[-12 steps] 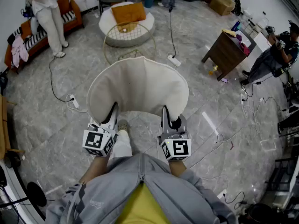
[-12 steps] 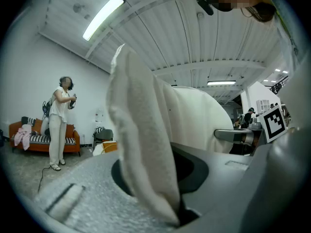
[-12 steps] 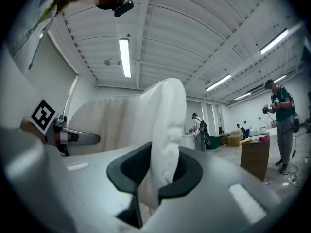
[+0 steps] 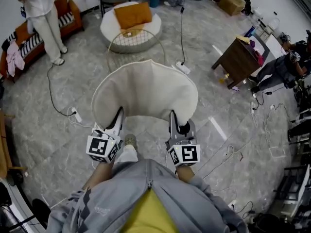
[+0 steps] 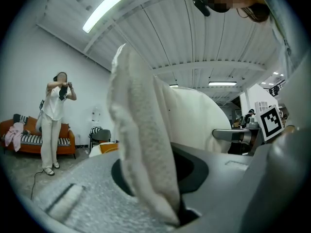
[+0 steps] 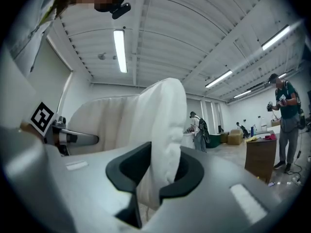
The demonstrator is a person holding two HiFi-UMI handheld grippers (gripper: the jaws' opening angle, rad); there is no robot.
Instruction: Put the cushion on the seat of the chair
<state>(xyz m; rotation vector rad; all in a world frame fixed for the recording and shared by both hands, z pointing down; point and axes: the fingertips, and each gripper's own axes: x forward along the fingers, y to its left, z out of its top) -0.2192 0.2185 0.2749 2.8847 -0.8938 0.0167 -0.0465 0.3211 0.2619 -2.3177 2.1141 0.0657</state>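
I hold a cream, half-round cushion [image 4: 145,89] out in front of me, above the floor. My left gripper [image 4: 116,123] is shut on its near left edge and my right gripper [image 4: 172,123] on its near right edge. In the left gripper view the cushion's nubby edge [image 5: 141,144] runs down between the jaws of the left gripper [image 5: 170,198]. The right gripper view shows the cushion's edge [image 6: 163,130] pinched the same way in the right gripper [image 6: 155,178]. Beyond the cushion stands a gold wire chair [image 4: 130,33].
Behind the wire chair a round white ottoman [image 4: 146,33] carries an orange cushion [image 4: 132,13]. A brown wooden table [image 4: 238,55] stands at right with a person [image 4: 282,64] beside it. Another person [image 4: 46,18] stands by an orange sofa [image 4: 34,30]. Cables [image 4: 63,108] cross the floor.
Both grips on the cushion hold as before. The room has slid a little in the head view, and the person at the left stands slightly further up the picture.
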